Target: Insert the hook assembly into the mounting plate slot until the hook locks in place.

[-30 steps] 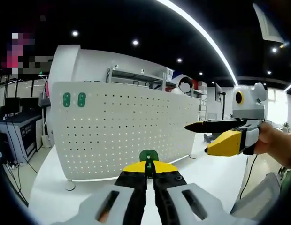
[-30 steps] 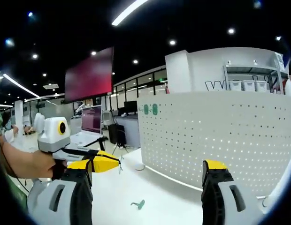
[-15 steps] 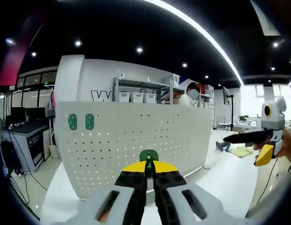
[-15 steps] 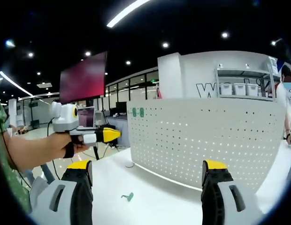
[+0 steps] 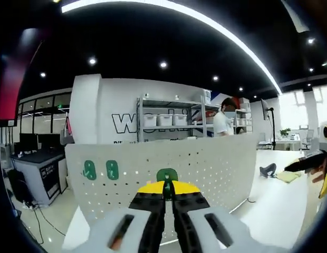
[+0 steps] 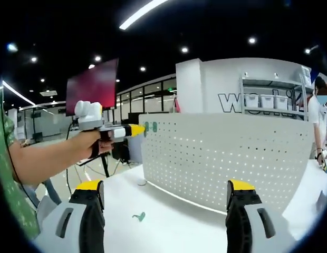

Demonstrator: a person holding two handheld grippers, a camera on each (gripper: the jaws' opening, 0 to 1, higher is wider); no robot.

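A dark ceiling (image 5: 169,37) carries small round spotlights and a long curved light strip (image 5: 205,23). Far behind stands a white wall with dark lettering (image 5: 126,122), fronted by metal shelving (image 5: 171,118) holding bins. On the left, glass-fronted offices (image 6: 147,105) and a red screen (image 6: 92,87).

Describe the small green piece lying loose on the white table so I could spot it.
Find the big white pegboard standing on the white table. In front of it, between the right gripper's jaws, lies a small green hook. Unlike the two green hooks mounted at the board's top corner, it lies flat on the table.
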